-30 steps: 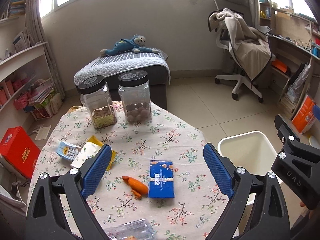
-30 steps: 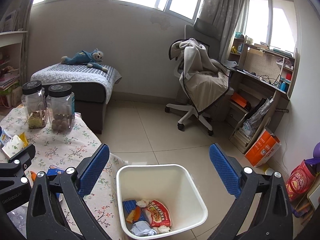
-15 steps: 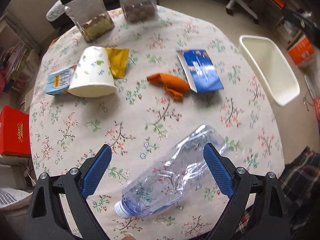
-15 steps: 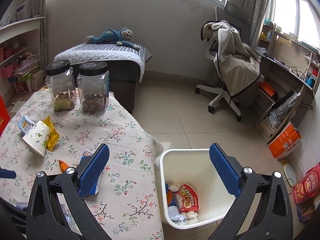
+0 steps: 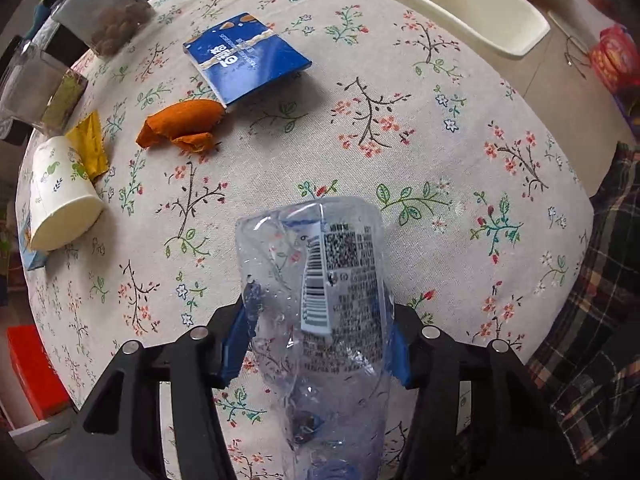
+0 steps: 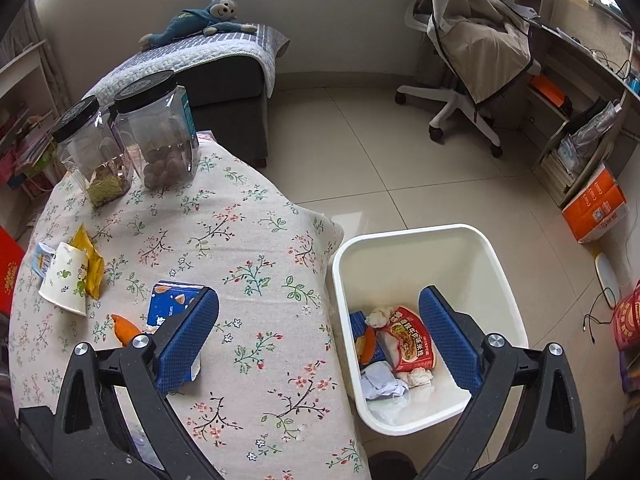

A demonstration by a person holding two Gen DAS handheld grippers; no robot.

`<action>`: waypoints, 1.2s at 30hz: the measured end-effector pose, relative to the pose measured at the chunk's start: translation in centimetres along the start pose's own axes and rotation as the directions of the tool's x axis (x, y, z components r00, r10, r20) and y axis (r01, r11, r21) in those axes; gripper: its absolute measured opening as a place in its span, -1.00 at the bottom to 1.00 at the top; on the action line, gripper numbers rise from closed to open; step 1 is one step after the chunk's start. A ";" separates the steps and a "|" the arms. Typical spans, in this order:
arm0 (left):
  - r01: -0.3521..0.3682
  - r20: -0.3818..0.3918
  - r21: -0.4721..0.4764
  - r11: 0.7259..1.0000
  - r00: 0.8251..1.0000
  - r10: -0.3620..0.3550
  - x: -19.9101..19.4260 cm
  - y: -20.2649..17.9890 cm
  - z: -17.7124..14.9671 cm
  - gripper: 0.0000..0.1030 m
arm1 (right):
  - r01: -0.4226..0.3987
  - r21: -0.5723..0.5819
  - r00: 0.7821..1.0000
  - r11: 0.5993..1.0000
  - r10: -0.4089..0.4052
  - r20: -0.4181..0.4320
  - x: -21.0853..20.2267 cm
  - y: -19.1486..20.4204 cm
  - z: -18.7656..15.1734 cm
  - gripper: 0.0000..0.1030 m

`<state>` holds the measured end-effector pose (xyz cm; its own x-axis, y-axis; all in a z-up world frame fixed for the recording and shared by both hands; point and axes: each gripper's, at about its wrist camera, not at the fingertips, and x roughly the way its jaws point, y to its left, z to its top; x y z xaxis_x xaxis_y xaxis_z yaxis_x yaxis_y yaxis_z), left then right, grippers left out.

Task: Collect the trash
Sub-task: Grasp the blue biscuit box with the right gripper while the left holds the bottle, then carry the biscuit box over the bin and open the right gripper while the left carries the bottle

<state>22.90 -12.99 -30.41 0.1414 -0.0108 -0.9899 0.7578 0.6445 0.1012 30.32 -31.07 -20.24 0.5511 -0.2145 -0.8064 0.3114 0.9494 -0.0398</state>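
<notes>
Here, the left gripper [image 5: 318, 344] pinched a crushed clear plastic bottle [image 5: 320, 300] between its blue pads, just above the floral tablecloth [image 5: 400, 140]. The right gripper [image 6: 320, 340] hung spread wide, the white trash bin [image 6: 500, 280] beneath its right finger.

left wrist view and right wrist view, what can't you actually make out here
- Plastic bottle: its neck end runs off the left wrist view's bottom edge; in the right wrist view the right gripper hides it.
- Blue packet: partly behind that gripper's finger.
- Trash bin: cut by the top edge in the left wrist view.
- Bottle label: print too small to read.
</notes>
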 end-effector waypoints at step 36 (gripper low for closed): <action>0.130 0.390 -0.740 0.660 0.882 0.264 -12.1 20.8 -9.4 -0.16 | -0.270 -0.098 0.957 0.958 0.255 -0.140 4.3 14.1 -1.0 0.01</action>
<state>30.96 7.71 -17.25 0.5732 -0.1374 -0.8078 0.0468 0.9897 -0.1351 36.31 -18.41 -24.79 0.4984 0.0691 -0.8642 0.0740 0.9898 0.1218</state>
